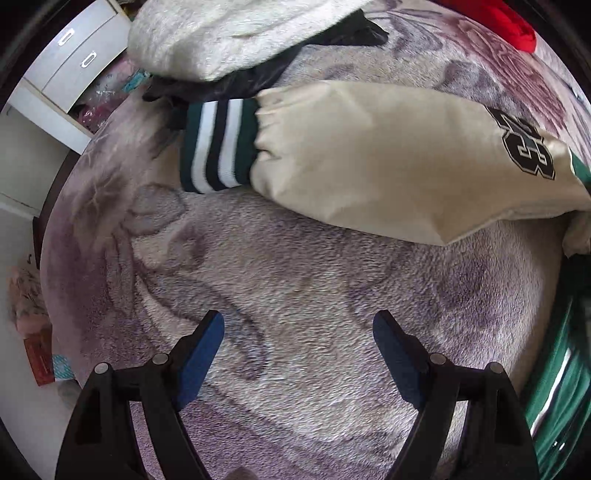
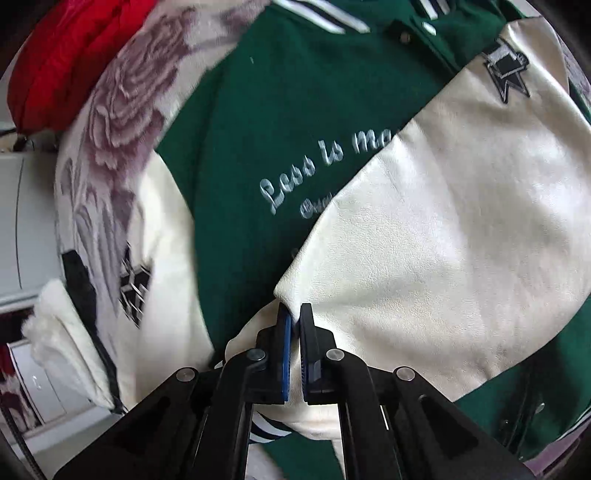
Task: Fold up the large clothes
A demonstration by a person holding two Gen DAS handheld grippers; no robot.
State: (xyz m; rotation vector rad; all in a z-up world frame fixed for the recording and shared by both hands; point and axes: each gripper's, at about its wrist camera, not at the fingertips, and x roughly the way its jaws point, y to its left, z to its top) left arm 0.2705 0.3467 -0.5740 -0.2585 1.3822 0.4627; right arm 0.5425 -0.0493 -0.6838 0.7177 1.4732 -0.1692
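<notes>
In the left wrist view, the left tongs (image 1: 298, 326) stand wide apart with nothing between them, pointing down at a fleecy grey-purple flowered blanket (image 1: 295, 280). Beyond them a cream sleeve (image 1: 369, 162) of the varsity jacket lies across the blanket, its green, white and dark striped cuff (image 1: 216, 146) towards the left and a dark number patch (image 1: 524, 144) near the right edge. A pale fleece garment (image 1: 214, 33) sits over a dark garment (image 1: 258, 77) at the top, with a red item (image 1: 517, 26) in the upper right corner. In the right wrist view, the right tongs (image 2: 294, 314) are closed on a fold of the jacket's other cream sleeve (image 2: 461, 221), which lies diagonally over the green jacket body (image 2: 295, 110) with pale script lettering (image 2: 317, 170).
</notes>
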